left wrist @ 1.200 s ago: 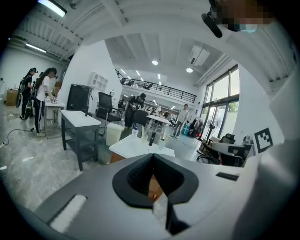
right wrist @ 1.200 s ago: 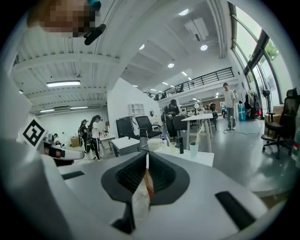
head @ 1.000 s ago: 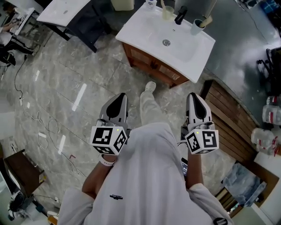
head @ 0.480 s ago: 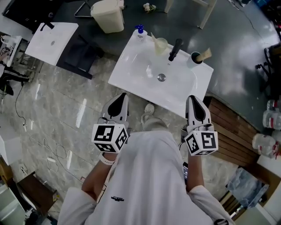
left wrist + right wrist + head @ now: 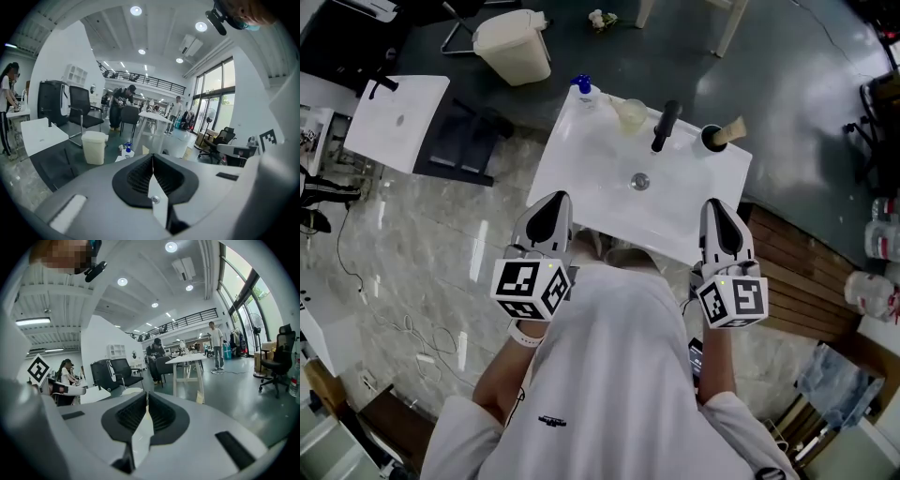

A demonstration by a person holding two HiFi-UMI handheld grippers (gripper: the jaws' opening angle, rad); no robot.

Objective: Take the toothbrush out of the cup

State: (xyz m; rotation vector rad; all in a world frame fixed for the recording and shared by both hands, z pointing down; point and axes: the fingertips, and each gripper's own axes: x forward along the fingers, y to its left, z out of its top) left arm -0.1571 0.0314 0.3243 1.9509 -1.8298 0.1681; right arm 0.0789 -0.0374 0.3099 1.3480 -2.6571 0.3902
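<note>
The sink [image 5: 600, 183] has come closer to the left claw [image 5: 548, 217] and right claw [image 5: 720, 223], both closed and empty, so I think the cup [image 5: 711, 139] is soon reachable.

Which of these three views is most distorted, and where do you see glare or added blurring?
Head view: sharp, mild bending, glare streaks on the glossy floor. Left gripper view: strong fisheye, dark corners, ceiling lights flare. Right gripper view: same fisheye, a mosaic patch top left.

You have the bare basin [image 5: 591, 187] open ahead; the faucet [image 5: 664, 127] stands between the clear cup [image 5: 631, 113] and the dark cup [image 5: 711, 139].
</note>
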